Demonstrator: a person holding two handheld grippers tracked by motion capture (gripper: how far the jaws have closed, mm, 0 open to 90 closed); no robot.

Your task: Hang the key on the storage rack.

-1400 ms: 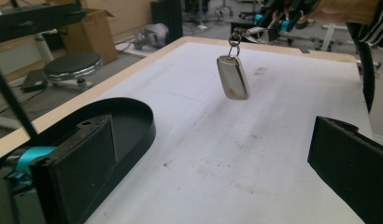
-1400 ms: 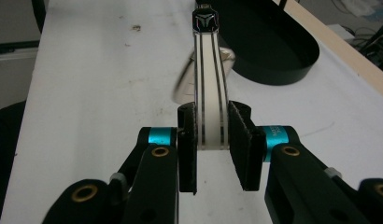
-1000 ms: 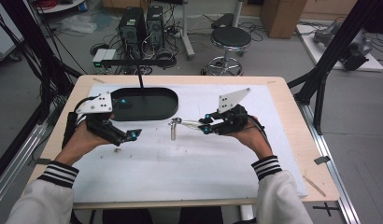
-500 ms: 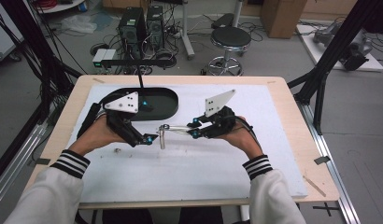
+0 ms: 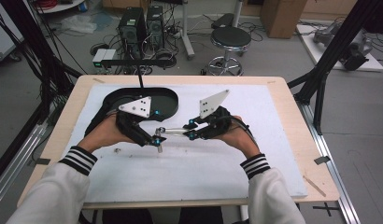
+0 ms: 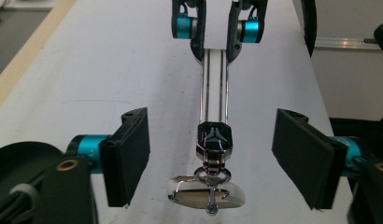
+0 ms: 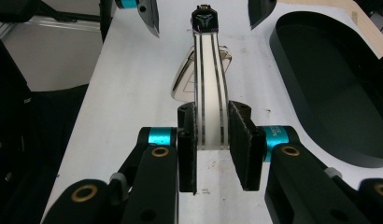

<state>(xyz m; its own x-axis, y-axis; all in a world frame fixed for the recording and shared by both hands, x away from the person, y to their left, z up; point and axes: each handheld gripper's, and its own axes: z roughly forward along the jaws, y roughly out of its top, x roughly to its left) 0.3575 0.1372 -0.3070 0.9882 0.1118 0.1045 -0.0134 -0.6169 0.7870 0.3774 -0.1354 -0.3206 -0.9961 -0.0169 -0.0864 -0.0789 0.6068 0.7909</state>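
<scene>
Two grippers meet over my white mat: my right gripper clamps a chrome-and-white bar level above the mat, while my left gripper, jaws just closing but clear of it, flanks the bar's black end cap, marked with a three-pronged emblem. Beyond lies a black oval tray. No lettering is legible.

Left gripper mid-frame in the high view, pointing right; its fingers have just been closing, but I see gaps either side, no contact. Right gripper faces it, pointing left, fingers clamped tight. Both forearms enter from the bottom edge.
</scene>
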